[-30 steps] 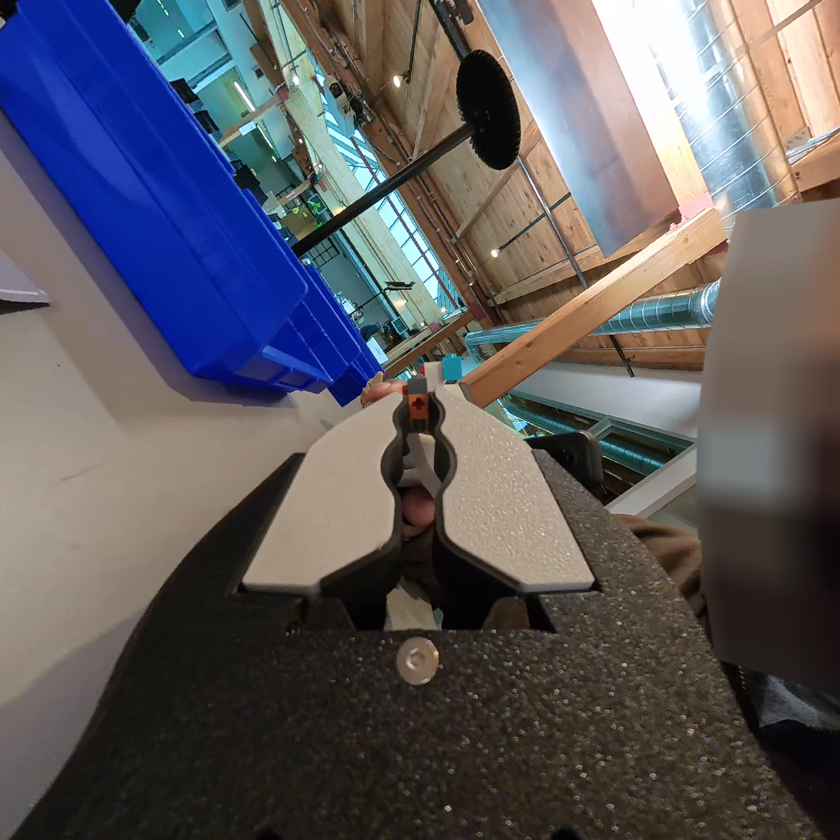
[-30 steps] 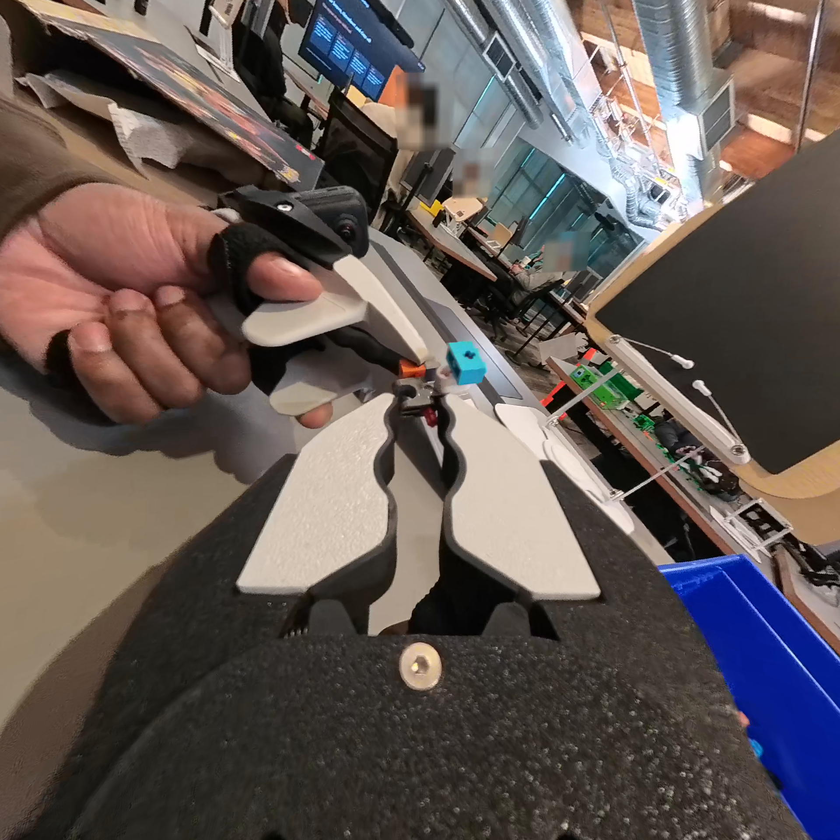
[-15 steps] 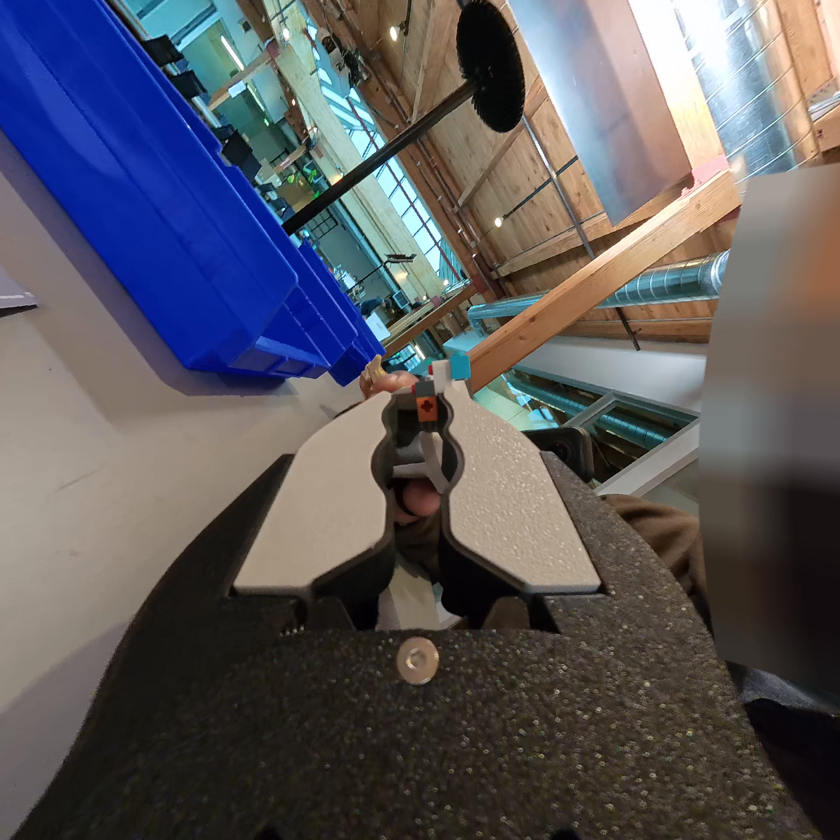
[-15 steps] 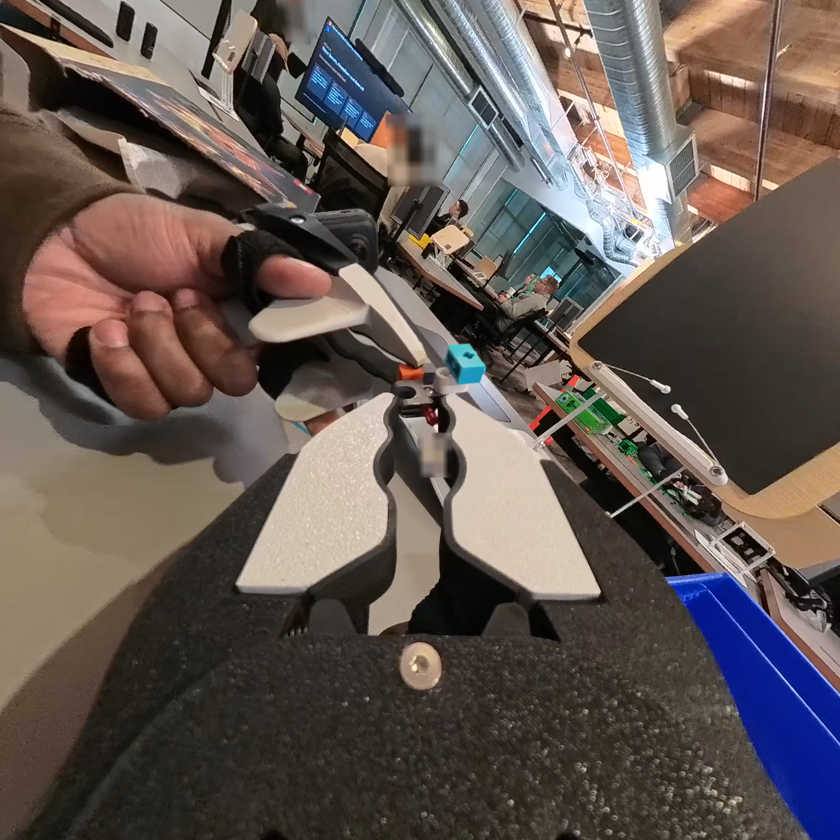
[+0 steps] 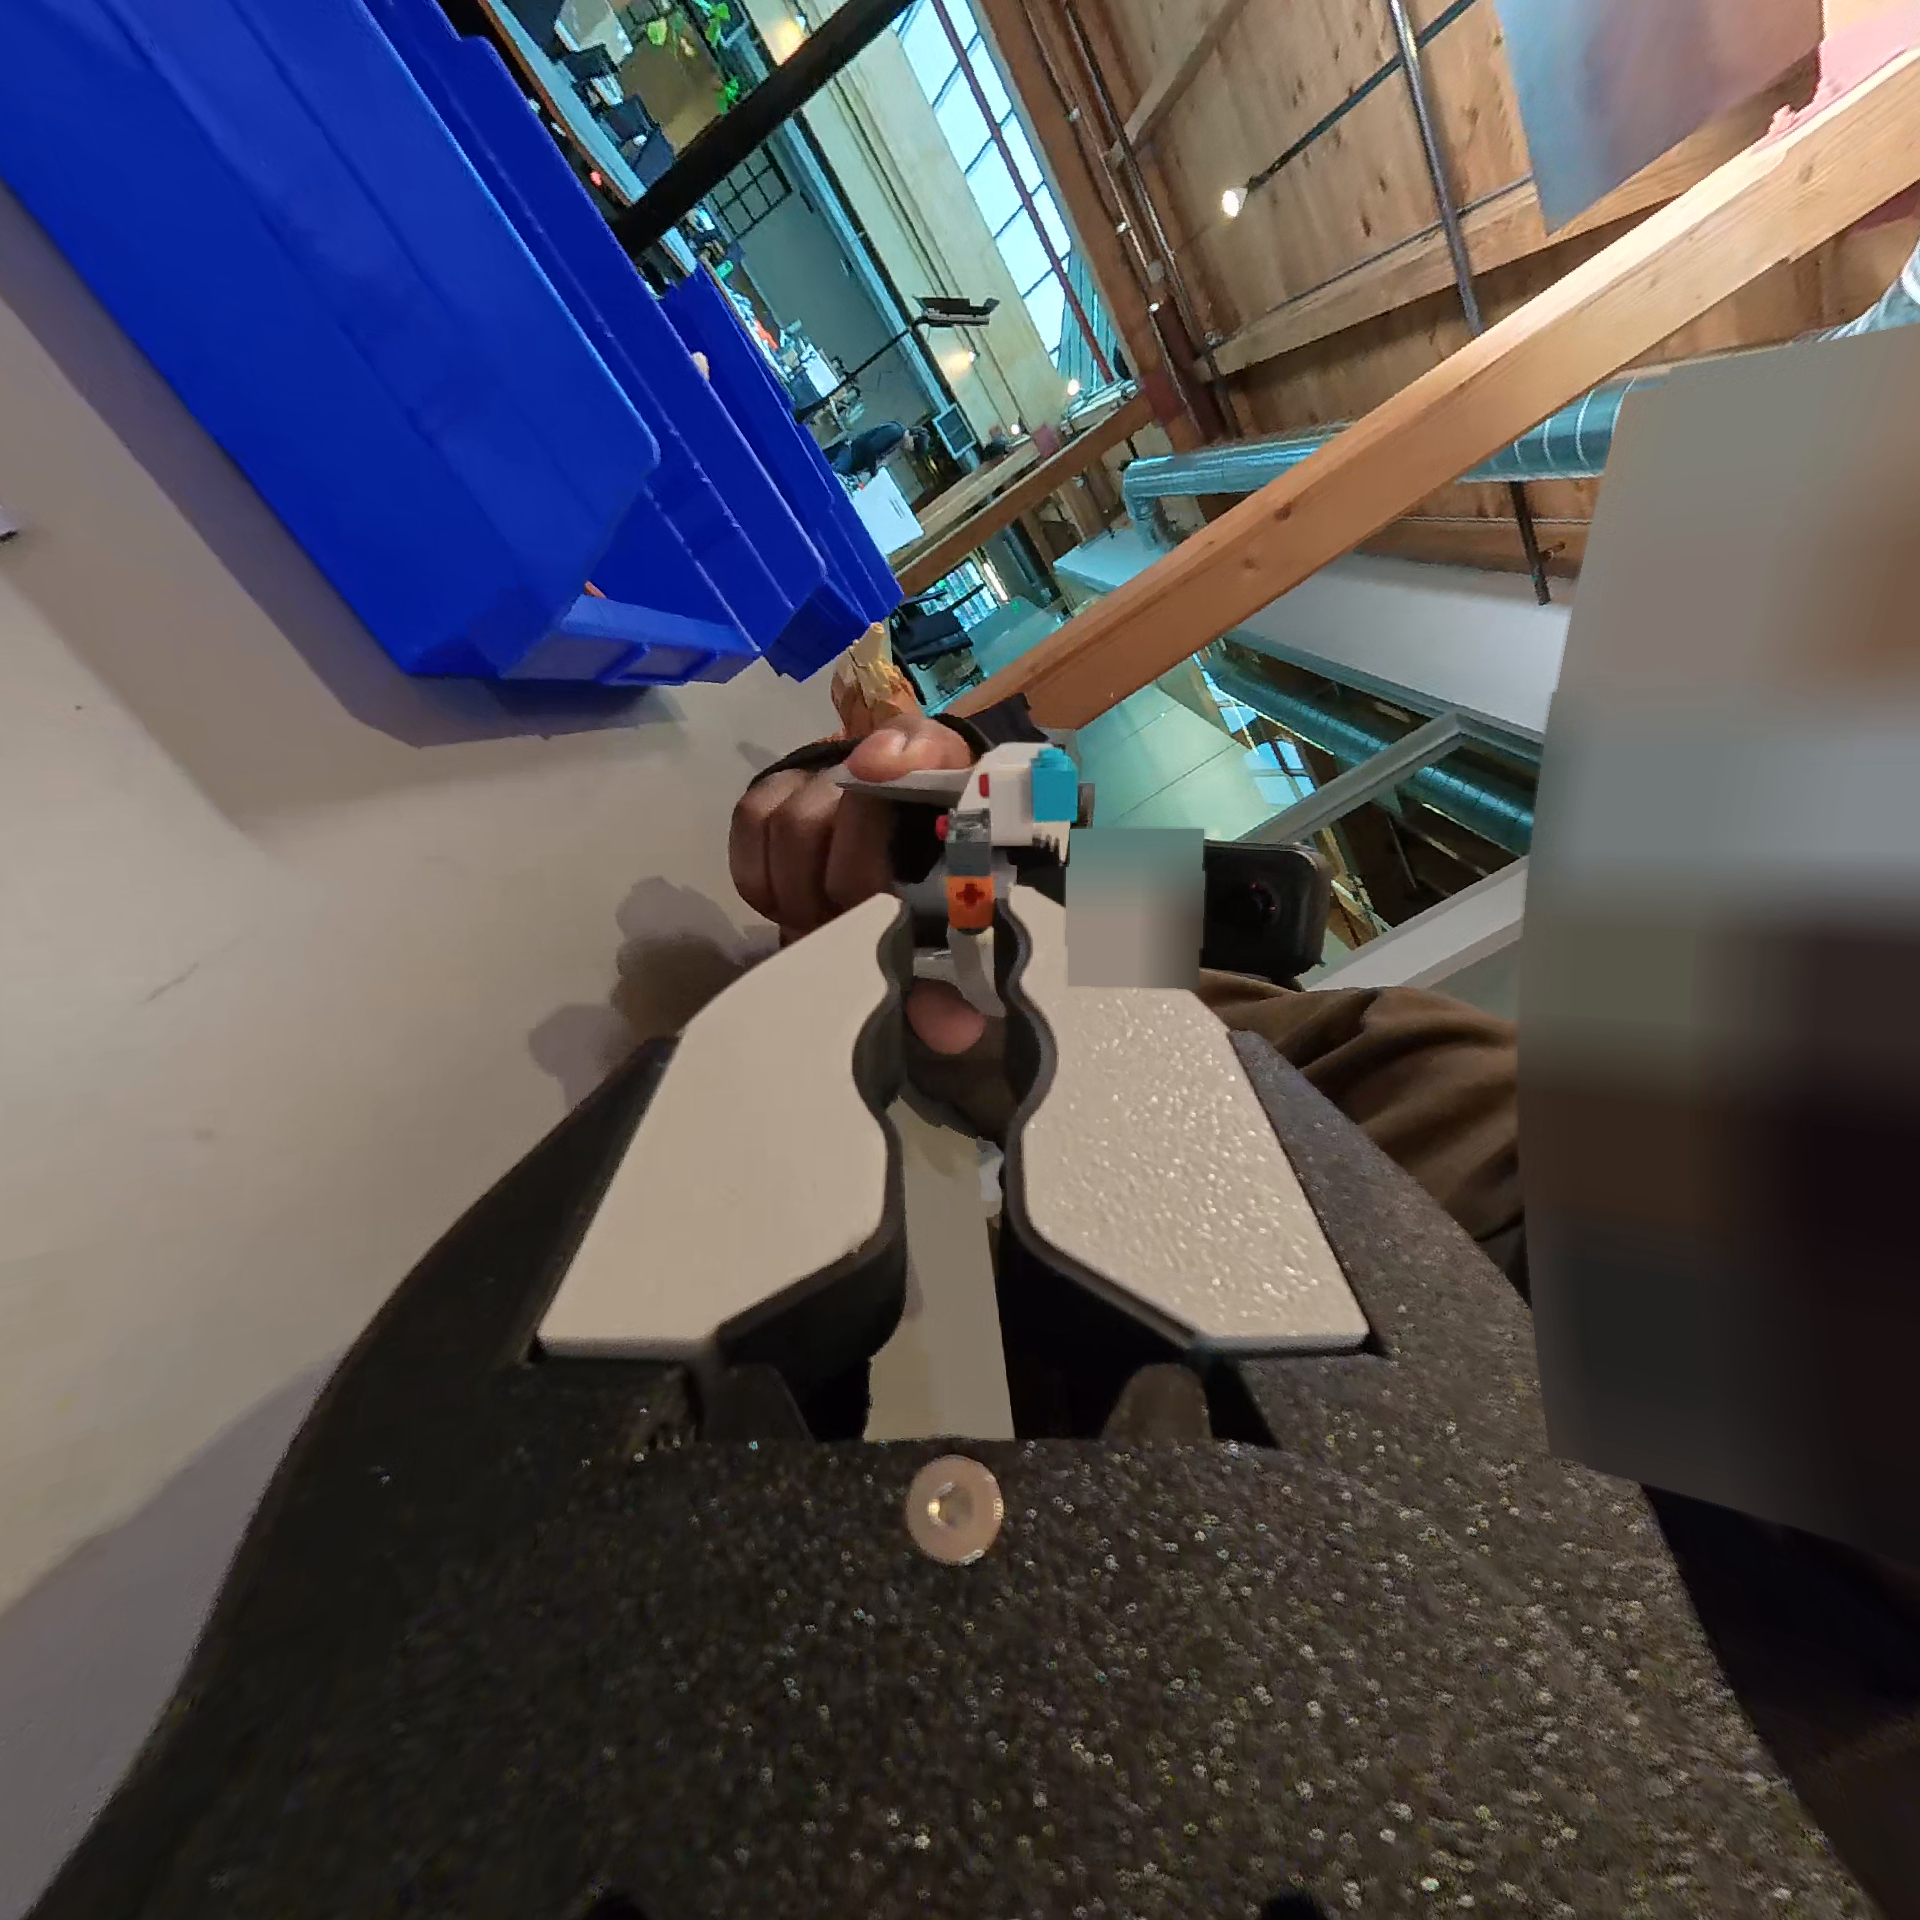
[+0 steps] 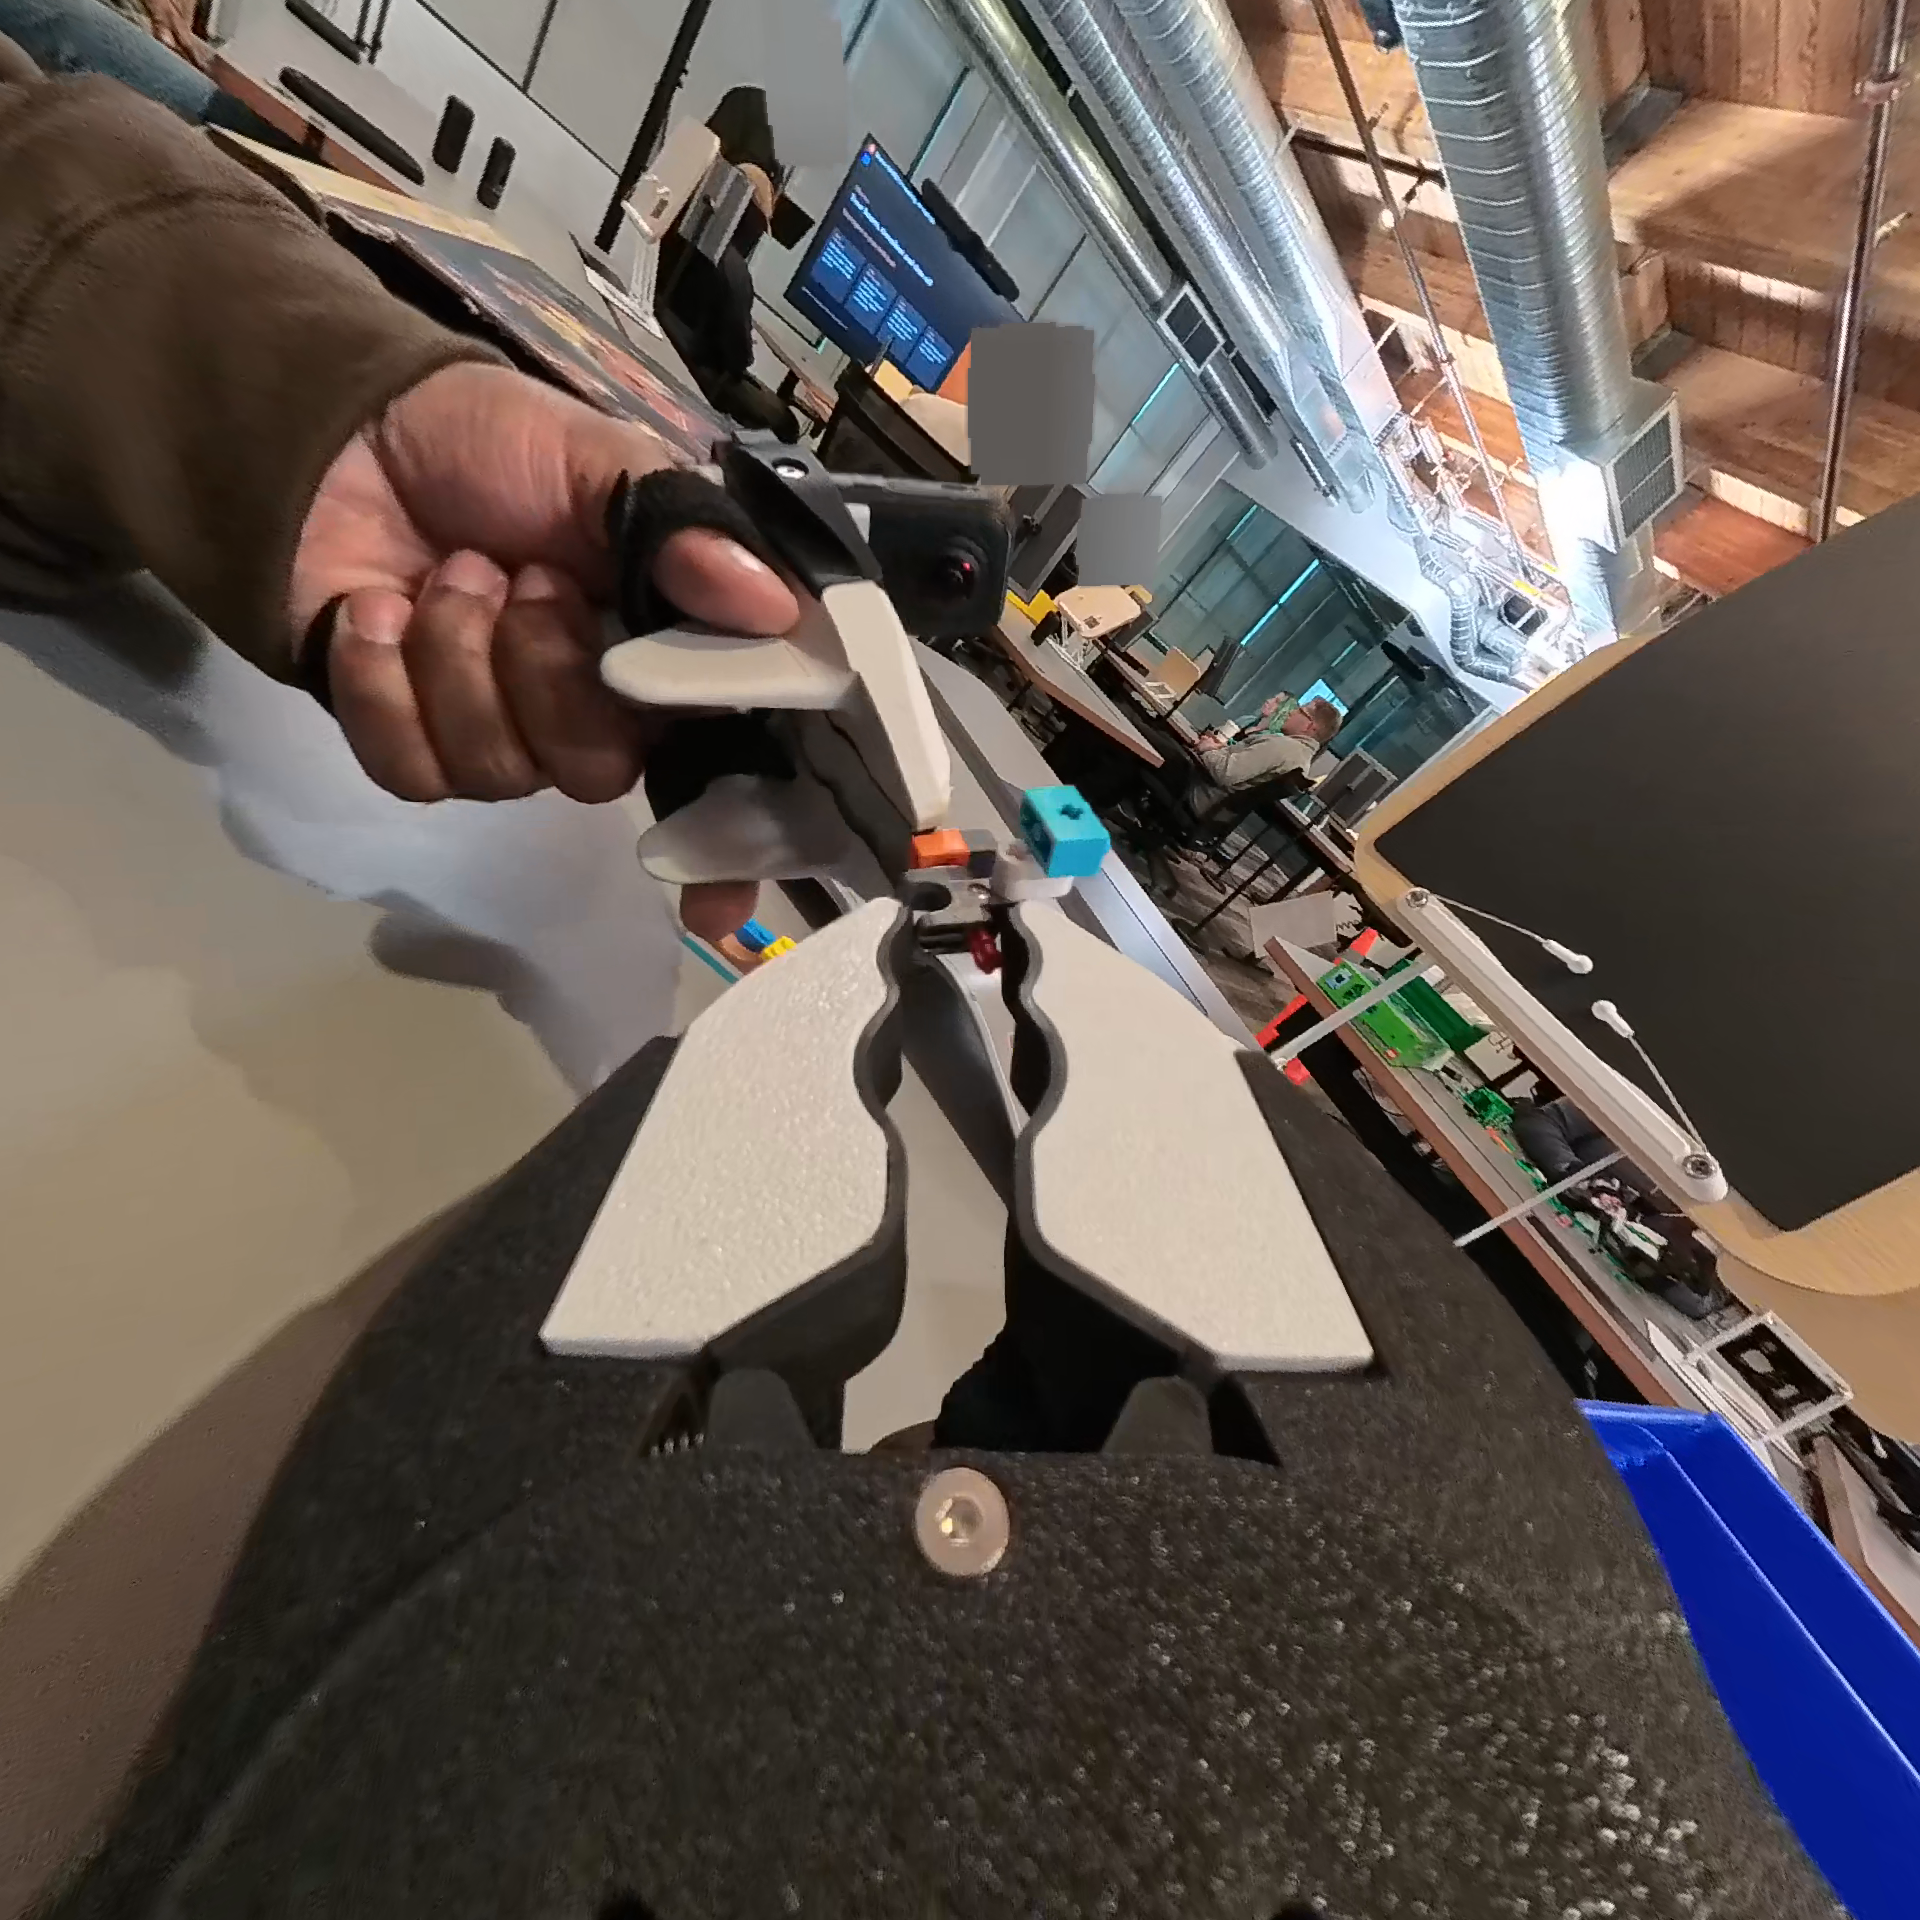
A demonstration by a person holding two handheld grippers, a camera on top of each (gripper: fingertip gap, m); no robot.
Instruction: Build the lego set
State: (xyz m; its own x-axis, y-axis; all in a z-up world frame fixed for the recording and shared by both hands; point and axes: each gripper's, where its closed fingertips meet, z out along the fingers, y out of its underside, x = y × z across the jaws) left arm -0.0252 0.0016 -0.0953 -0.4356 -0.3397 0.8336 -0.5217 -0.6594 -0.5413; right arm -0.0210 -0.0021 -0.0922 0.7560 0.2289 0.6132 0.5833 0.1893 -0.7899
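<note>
The left gripper (image 5: 951, 914) pinched the orange end (image 5: 969, 900) of a small lego build, held in the air above the worktop (image 5: 208, 987). The right gripper (image 6: 956, 920) pinched the dark grey part (image 6: 940, 914) of the same build, so the two grippers met tip to tip. Just past the orange piece sat a grey block (image 5: 968, 844), then a white piece (image 5: 1013, 805) carrying a teal brick (image 5: 1052, 787) at the far end. A small red pin (image 6: 983, 943) showed under the grey part. Beyond the build, each view showed the other gripper held in a hand (image 6: 488, 634) with a brown sleeve (image 6: 156, 343). Farther off, blue bins (image 5: 364, 343) stood on the worktop. A few loose lego pieces (image 6: 756, 940) lay on it beneath the left hand.
</note>
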